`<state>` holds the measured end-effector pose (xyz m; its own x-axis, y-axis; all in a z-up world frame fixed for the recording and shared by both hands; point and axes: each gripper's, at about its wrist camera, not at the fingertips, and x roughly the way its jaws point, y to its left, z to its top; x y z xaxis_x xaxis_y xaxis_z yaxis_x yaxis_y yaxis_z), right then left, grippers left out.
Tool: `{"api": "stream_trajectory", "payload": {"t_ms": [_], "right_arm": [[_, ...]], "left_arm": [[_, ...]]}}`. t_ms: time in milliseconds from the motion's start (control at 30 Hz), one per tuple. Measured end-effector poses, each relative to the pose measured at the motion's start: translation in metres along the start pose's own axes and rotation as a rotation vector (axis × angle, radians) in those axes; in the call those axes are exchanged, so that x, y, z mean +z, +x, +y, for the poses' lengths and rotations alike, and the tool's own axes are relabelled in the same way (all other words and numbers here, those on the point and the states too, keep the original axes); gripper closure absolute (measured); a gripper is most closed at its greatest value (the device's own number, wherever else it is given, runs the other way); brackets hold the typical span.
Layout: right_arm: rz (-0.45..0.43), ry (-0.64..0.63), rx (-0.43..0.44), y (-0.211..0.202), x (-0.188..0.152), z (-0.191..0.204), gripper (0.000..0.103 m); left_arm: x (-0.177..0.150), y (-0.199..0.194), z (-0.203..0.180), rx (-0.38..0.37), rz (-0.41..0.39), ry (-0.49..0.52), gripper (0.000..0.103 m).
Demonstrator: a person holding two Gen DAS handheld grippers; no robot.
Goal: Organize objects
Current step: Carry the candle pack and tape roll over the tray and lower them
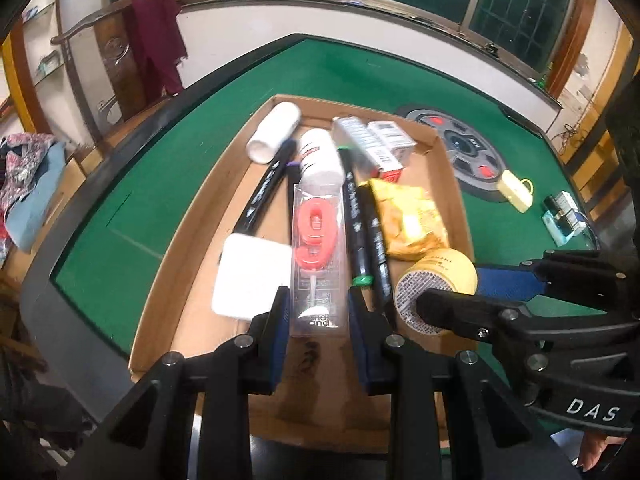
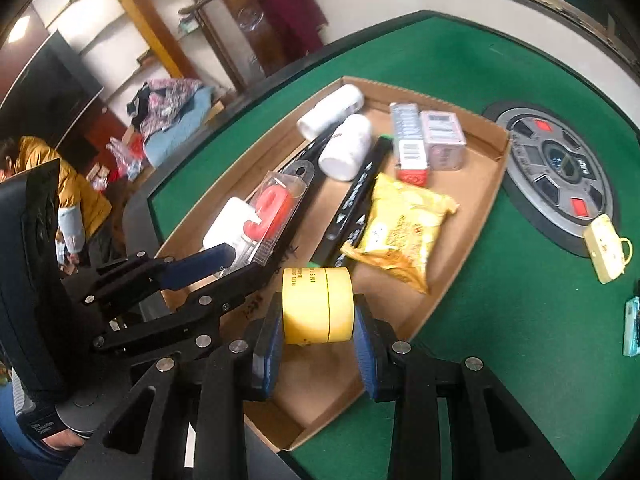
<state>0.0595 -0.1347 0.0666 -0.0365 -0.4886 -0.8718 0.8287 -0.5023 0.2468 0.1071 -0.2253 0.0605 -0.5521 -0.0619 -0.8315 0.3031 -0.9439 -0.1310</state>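
**Both grippers hold something over the cardboard tray**

The left gripper [image 1: 318,312] has its jaws closed on a clear plastic pack [image 1: 318,256]. Inside the pack there is a red candle in the shape of the number 9 [image 1: 316,232], with a thin white stick under it. The pack points toward 12 o'clock in the left wrist view and lies over the middle of the cardboard tray [image 1: 192,312].

The right gripper [image 2: 318,322] has its jaws closed on a small yellow round jar [image 2: 318,306]. The jar is held on its side, with dark letters on its wall and a printed label on its flat bottom. It is above the near end of the tray.

In the tray lie two white bottles [image 1: 320,156], black markers [image 1: 360,220], a yellow snack bag [image 1: 412,220], a white square pad [image 1: 250,280] and small boxes [image 1: 384,144]. At 2 o'clock from the tray, on the green tabletop [image 1: 168,168], sits a grey round disc [image 1: 468,148].
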Motion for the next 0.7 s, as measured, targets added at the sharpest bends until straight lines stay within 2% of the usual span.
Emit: {"api": "stream_trajectory", "payload": {"t_ms": [233,500,700], "right_arm": [[0.048,-0.022,-0.019,0.016,-0.008,0.003,0.067],[0.042,-0.035,-0.04,0.016,-0.008,0.003,0.067],[0.057,-0.019,-0.039,0.017,-0.01,-0.005,0.066]], "left_arm": [[-0.01,0.001,0.008,0.017,-0.005,-0.008,0.076],[-0.013,0.002,0.003,0.05,-0.042,0.046,0.076],[-0.014,0.001,0.002,0.046,-0.055,0.032,0.076]]}}
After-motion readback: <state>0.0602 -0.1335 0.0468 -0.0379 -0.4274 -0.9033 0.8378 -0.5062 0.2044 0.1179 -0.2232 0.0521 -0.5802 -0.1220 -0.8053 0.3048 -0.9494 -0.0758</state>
